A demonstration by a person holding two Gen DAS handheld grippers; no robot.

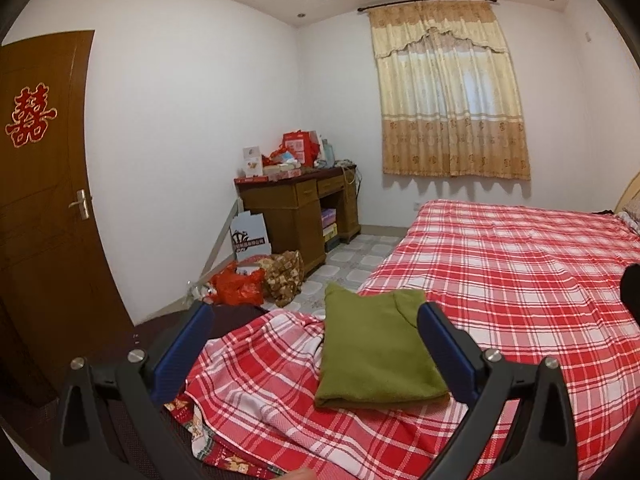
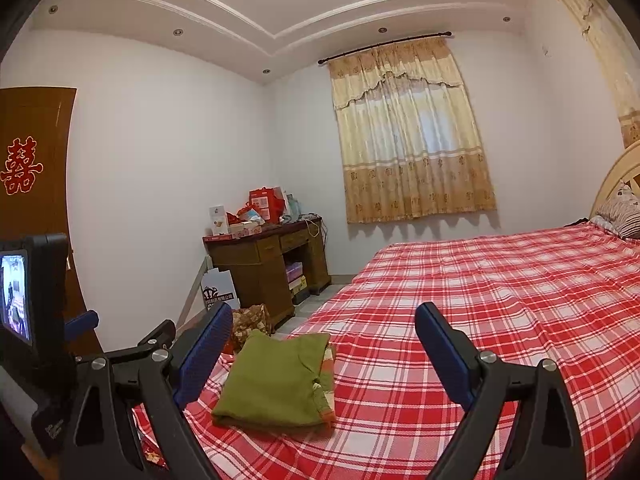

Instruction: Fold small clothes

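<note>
A green garment (image 1: 374, 354) lies folded into a flat rectangle on the red plaid bed sheet (image 1: 520, 280), near the bed's foot corner. My left gripper (image 1: 316, 316) is open and empty, held above and just short of it, its blue fingers (image 1: 186, 348) wide apart. In the right wrist view the same green garment (image 2: 276, 382) lies to the left on the sheet (image 2: 480, 300). My right gripper (image 2: 324, 318) is open and empty above the bed, to the right of the garment. The left gripper's body and camera screen (image 2: 16, 296) show at the left edge.
A wooden desk (image 1: 298, 208) piled with red boxes stands by the far wall. Bags (image 1: 240, 286) lie on the tiled floor next to it. A brown door (image 1: 44, 200) is at the left. A curtained window (image 1: 448, 92) is behind the bed; pillows and headboard (image 2: 620, 200) are at the right.
</note>
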